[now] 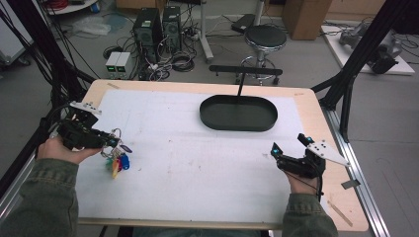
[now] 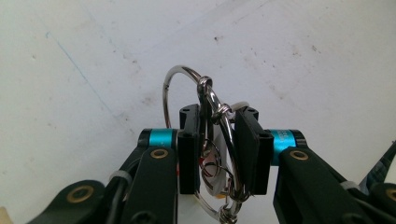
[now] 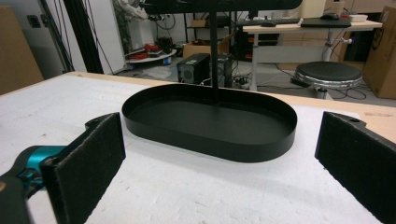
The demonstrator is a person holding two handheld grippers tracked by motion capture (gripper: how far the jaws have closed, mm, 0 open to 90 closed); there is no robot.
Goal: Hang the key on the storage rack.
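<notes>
One white table mat (image 1: 197, 163), cluttered workshop floor (image 1: 99, 49)

No readable text, label or number anywhere

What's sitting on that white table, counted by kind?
Bunch of keys on a ring with coloured tags, held in the left gripper: 1
Black oval tray: 1
Hand-held grippers, counting the right gripper: 2
Total: 4

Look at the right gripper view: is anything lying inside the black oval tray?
No, the black oval tray has a bare floor, with a thin post rising from it.
</notes>
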